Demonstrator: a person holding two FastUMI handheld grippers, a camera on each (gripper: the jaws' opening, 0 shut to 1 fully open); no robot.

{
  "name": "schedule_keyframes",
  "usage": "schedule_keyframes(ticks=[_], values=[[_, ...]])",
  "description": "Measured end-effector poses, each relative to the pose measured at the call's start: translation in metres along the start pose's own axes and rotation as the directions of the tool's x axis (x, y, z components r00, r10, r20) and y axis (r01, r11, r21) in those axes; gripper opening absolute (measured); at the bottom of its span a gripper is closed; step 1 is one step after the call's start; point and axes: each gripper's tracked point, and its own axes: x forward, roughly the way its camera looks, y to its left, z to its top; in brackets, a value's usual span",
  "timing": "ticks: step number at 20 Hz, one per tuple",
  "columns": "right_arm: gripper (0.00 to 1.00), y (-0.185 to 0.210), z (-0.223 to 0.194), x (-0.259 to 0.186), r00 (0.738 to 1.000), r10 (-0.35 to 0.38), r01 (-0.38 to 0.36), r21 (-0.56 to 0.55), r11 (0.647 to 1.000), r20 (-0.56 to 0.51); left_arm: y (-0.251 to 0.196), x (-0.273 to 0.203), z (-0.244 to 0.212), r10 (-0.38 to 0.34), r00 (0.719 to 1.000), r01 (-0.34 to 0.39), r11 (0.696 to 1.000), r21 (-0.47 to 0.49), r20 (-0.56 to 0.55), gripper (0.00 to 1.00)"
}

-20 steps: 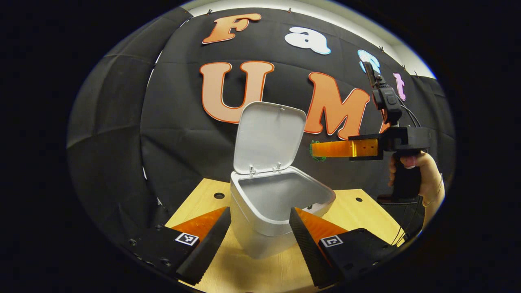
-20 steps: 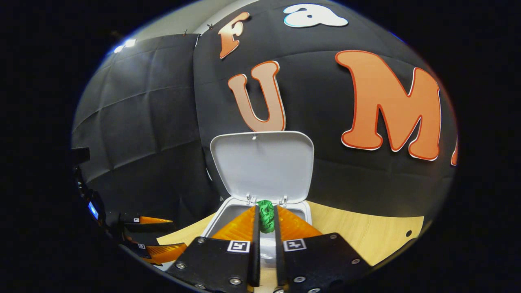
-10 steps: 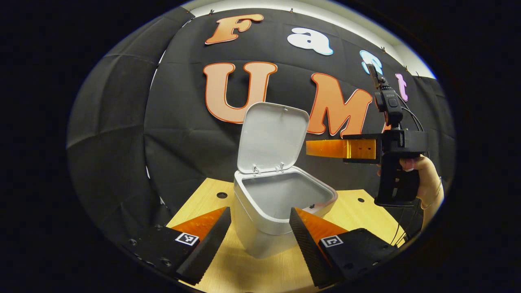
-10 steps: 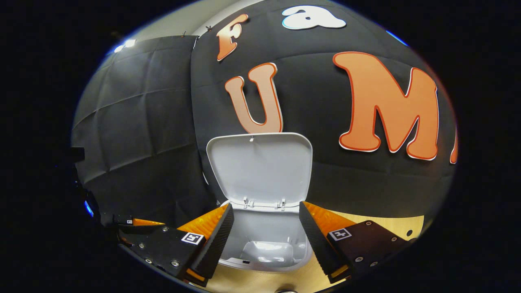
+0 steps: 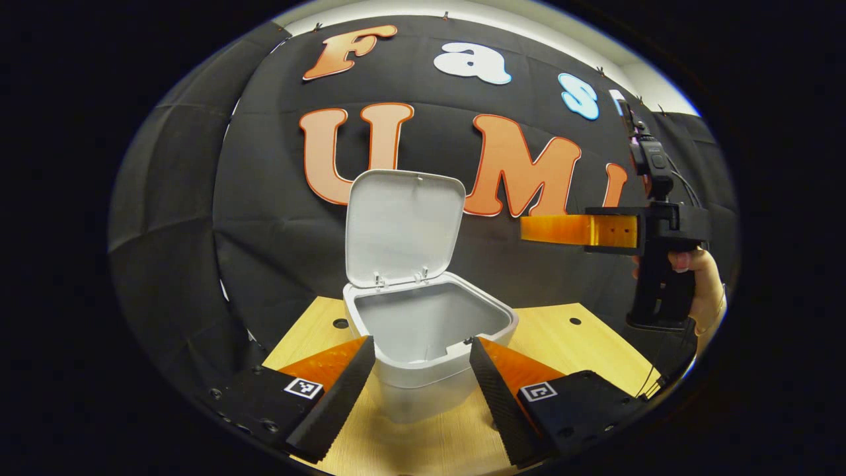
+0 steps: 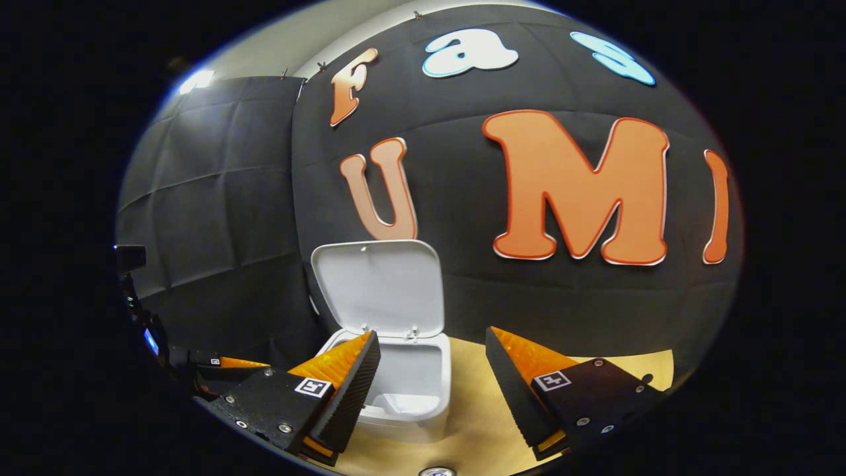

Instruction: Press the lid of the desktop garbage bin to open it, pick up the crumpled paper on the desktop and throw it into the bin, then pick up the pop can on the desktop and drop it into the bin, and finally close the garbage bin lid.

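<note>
Left gripper [image 5: 421, 377]: your own fingers sit low at the near edge of the left gripper view, spread wide with nothing between them; the front of the bin shows in the gap, untouched by either finger.
Right gripper [image 6: 433, 387]: in the right gripper view your fingers are also spread wide and carry nothing; the bin lies behind and partly hidden by the left-hand finger, with bare desk in the gap.
Right gripper from the side [image 5: 538, 229]: in the left gripper view you see it held level in the air, up and to the right of the bin, its tip pointing toward the lid but apart from it.
Hand [image 5: 694, 277]: it wraps the grip under that gripper, at the far right edge.
Garbage bin [image 5: 423, 370]: white, standing upright on the desk just beyond your left fingers; its mouth is open, and what lies inside cannot be told from either view.
Lid [image 5: 402, 228]: swung up on its rear hinge, standing nearly upright, its pale inner face toward you.
Desk [image 5: 562, 337]: light wood with small dark holes, bare on both sides of the bin.
Booth wall [image 6: 218, 218]: black cloth close behind the bin.
</note>
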Motion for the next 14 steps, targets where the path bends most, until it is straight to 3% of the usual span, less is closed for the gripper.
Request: schedule_keyframes(ticks=[8,14], values=[[0.95,-0.09,-0.011,-0.068,0.977,-0.206,0.205,0.016,0.979,0.059,-0.07,0.013,-0.015,-0.101,0.994,0.102,0.994,0.028,-0.029,0.92],[0.95,-0.158,-0.033,-0.125,0.91,-0.399,0.398,0.035,0.917,0.115,-0.124,0.024,-0.04,-0.186,0.981,0.189,0.981,0.038,-0.058,0.92]])
